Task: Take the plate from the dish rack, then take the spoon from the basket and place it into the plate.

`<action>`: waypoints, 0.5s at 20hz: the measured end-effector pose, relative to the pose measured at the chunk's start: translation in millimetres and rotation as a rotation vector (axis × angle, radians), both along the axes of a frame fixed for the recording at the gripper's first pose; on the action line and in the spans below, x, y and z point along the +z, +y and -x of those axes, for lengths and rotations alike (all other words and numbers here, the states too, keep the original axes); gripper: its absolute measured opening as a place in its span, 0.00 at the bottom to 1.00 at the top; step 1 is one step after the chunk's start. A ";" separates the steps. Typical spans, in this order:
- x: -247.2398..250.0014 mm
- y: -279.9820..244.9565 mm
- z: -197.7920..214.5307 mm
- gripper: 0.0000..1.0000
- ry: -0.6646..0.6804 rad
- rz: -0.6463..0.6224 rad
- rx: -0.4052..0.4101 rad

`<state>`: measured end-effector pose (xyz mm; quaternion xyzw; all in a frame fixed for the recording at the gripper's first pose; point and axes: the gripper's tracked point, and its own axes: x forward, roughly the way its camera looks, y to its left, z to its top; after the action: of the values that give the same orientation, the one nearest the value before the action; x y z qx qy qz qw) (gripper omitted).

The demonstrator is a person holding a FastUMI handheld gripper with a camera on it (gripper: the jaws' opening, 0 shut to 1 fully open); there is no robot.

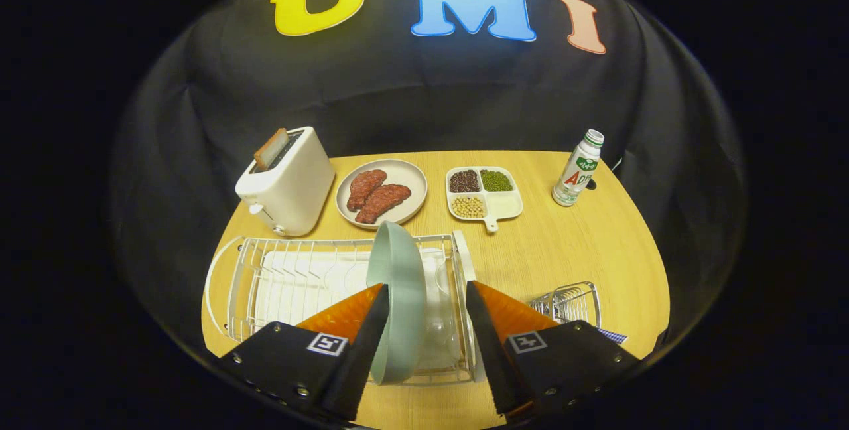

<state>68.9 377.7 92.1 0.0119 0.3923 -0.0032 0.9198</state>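
gripper [426, 297] fingers wide apart, grasping nothing; plate [398, 304] stands on edge in dish rack [265, 271] between fingers, touching left one; basket [570, 302] at 3 o'clock of rack; spoon not discernible.

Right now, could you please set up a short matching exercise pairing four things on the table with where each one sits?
Things:
1. pale green plate
2. toast slice
3. bottle
4. meat pieces

Places:
A. on the round plate
B. upright in the dish rack, between the open hand-held gripper fingers
C. in the toaster slot
D. beyond the divided tray

Pairs: 1-B, 2-C, 3-D, 4-A
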 end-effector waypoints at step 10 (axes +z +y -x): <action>-4.2 -8.7 -2.7 0.09 0.055 0.215 -0.120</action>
<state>71.6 369.0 87.9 -0.0635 0.4135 -0.1006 0.9027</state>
